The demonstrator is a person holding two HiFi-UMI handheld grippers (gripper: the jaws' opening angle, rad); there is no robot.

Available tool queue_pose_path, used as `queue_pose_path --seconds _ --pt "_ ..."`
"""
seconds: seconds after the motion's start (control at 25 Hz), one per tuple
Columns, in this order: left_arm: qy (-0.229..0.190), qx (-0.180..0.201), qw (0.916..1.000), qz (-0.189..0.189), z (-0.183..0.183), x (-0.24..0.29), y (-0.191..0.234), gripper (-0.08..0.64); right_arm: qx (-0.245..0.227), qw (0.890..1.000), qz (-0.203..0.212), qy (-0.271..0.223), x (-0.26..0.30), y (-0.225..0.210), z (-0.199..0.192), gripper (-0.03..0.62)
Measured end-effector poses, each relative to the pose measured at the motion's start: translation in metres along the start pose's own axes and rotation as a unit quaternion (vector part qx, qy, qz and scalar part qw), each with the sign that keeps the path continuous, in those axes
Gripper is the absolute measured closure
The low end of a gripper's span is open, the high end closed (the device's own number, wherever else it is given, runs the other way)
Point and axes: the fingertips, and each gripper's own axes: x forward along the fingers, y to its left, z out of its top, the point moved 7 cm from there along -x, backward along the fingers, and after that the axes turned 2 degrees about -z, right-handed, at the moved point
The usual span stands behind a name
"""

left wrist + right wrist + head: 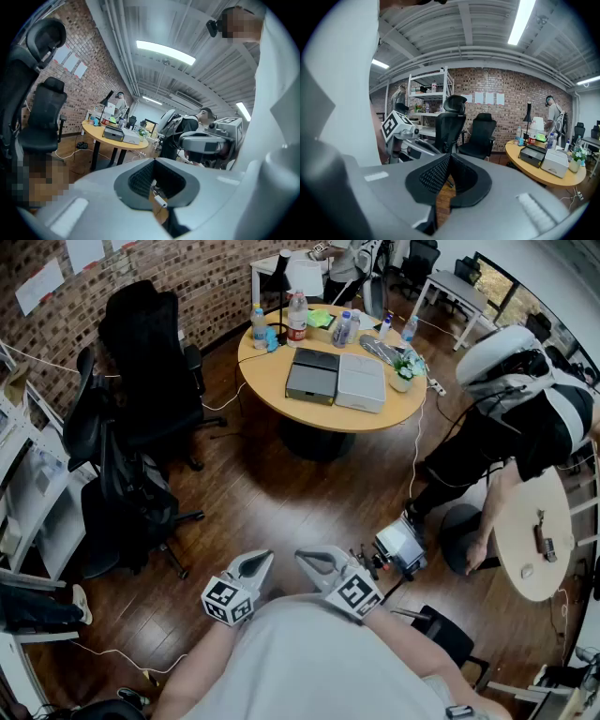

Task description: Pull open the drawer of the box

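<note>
Head view frames a round, yellow-topped wooden bench point(270, 381) in the upper middle of the picture. On it a dark grey rectangular box point(312, 377) and a pale grey rectangular box point(361, 382) are set side by side, touching, with plastic bottles point(296, 315) grouped behind them toward the top edge. Which box carries the drawer cannot be told. The left gripper point(263, 560) and the right gripper point(307, 558) are held at the lower middle of the frame, over the dark wooden floor point(272, 493) and well apart from the bench. In each gripper view the jaws are seen pressed together at their tips, with nothing caught between them. Black office chairs point(141, 352) are ranged along the left of the frame.
</note>
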Motion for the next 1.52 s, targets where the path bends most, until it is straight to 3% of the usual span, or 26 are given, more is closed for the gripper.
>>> queue_pose_path --seconds 0.36,0.76,1.0,1.24,1.52 --pt "0.013 -0.009 0.9998 -0.008 -0.004 0.009 0.003 0.555 0.018 1.0 -0.002 0.006 0.006 -0.007 -0.008 0.584" --pt "0.03 -0.001 0.9994 0.02 0.021 0.067 0.047 0.555 0.03 0.999 0.018 -0.006 0.032 -0.086 -0.021 0.584" --pt "0.047 0.01 0.9987 0.015 0.046 0.118 0.061 0.555 0.036 0.999 0.026 -0.009 0.039 -0.139 -0.021 0.584" --pt "0.06 0.021 0.9971 0.042 0.078 0.13 0.075 0.555 0.053 0.997 0.045 -0.032 0.049 -0.167 -0.003 0.584" --pt "0.064 0.014 0.9969 0.043 0.073 0.149 0.086 0.555 0.043 0.998 0.04 -0.037 0.052 -0.188 -0.014 0.584"
